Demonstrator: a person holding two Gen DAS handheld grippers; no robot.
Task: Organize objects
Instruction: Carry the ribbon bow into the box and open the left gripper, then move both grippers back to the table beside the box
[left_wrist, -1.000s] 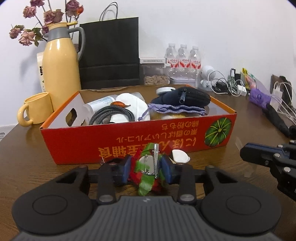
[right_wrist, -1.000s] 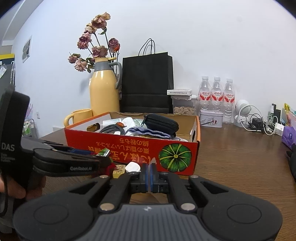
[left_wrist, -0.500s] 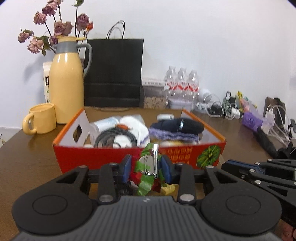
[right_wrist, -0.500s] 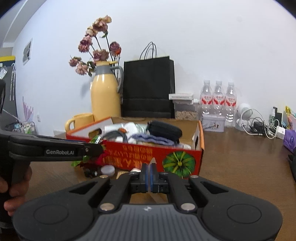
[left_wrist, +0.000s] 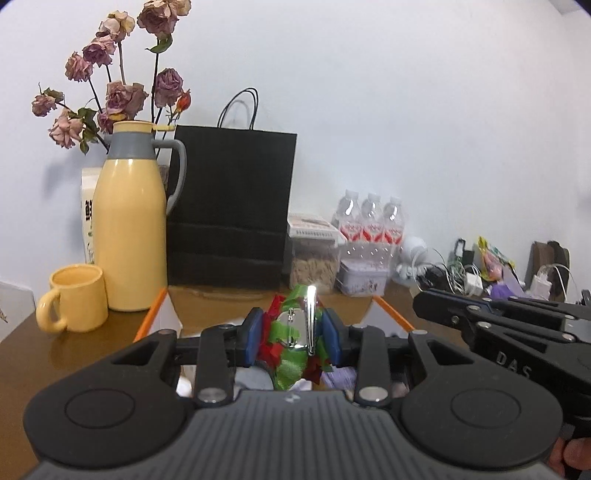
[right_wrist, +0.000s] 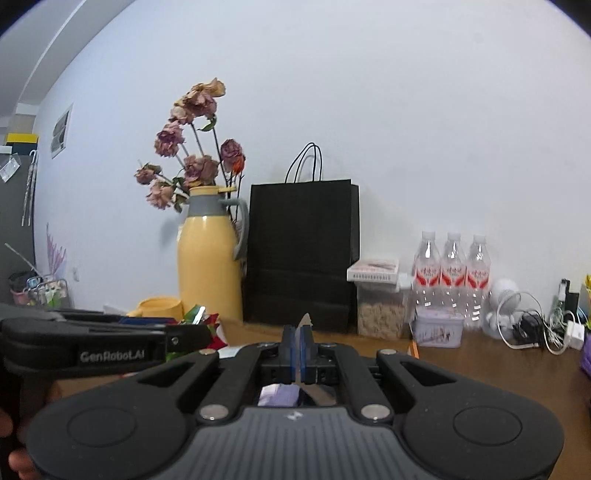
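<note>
A left gripper (left_wrist: 293, 334) carries a red-and-green ribbon bow with a shiny metal clip (left_wrist: 295, 338), its blue pads pressed against either side of the bow, above the open cardboard box (left_wrist: 157, 308) whose orange-edged flaps show just ahead of and below it. To its right, the right gripper (right_wrist: 297, 347) has its jaws pressed together on a thin pale sliver of something that cannot be identified; its black arm reaches into the left wrist view from that side.

Beyond both grippers stretches a brown wooden table (right_wrist: 480, 360) pushed against a plain white wall (left_wrist: 406, 110). Ahead and to the left of the left gripper stand a yellow mug (left_wrist: 74, 302) and, just beside it, a tall yellow thermos jug (left_wrist: 131, 225) with a grey collar and handle; dried pink roses (left_wrist: 122, 74) rise behind it. A black paper bag (left_wrist: 231, 206) with cord handles stands upright directly ahead, against the wall. To the right of the bag are a clear container of pale contents (left_wrist: 314, 258) with a white lid, a small lilac tin (left_wrist: 364, 280), and three water bottles (left_wrist: 371, 221) with red labels in a row. Further right lie a white round gadget (left_wrist: 413, 254) and a tangle of cables and chargers (left_wrist: 465, 273) along the table's back edge.
</note>
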